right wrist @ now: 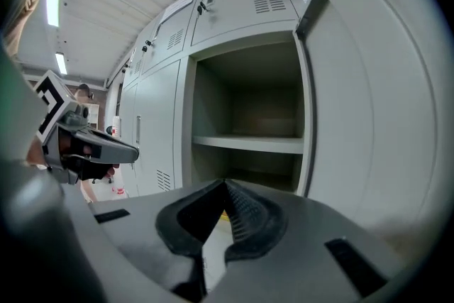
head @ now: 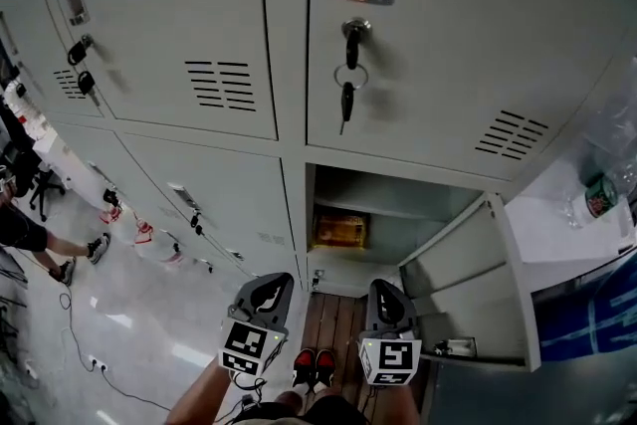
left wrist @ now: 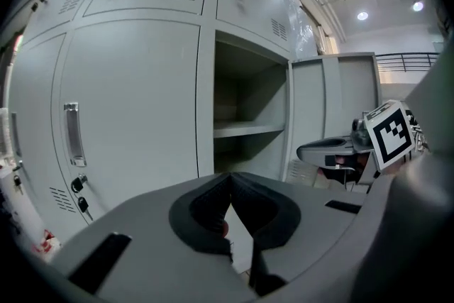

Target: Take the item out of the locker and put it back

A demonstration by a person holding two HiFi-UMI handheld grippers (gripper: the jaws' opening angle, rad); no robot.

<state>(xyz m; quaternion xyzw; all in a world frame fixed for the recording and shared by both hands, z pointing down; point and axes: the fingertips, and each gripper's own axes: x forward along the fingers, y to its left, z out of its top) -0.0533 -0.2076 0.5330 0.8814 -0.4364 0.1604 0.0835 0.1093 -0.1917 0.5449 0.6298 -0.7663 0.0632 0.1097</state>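
2 grippers: L gripper (left wrist: 230, 178), R gripper (right wrist: 225, 184); jaws shut, empty
Box (head: 340, 230): yellow, in open locker (head: 398, 236), under shelf (right wrist: 248, 144), apart from both
Door (head: 468, 289): swung R, edge near R gripper
Room: locker mouth ahead

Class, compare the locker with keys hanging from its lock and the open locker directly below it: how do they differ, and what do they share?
The upper locker is shut, keys hanging from its lock; the lower locker stands open, its door swung right. The upper locker hides its contents; the lower locker shows a shelf and a yellow item beneath it. Both are grey metal, in one column.
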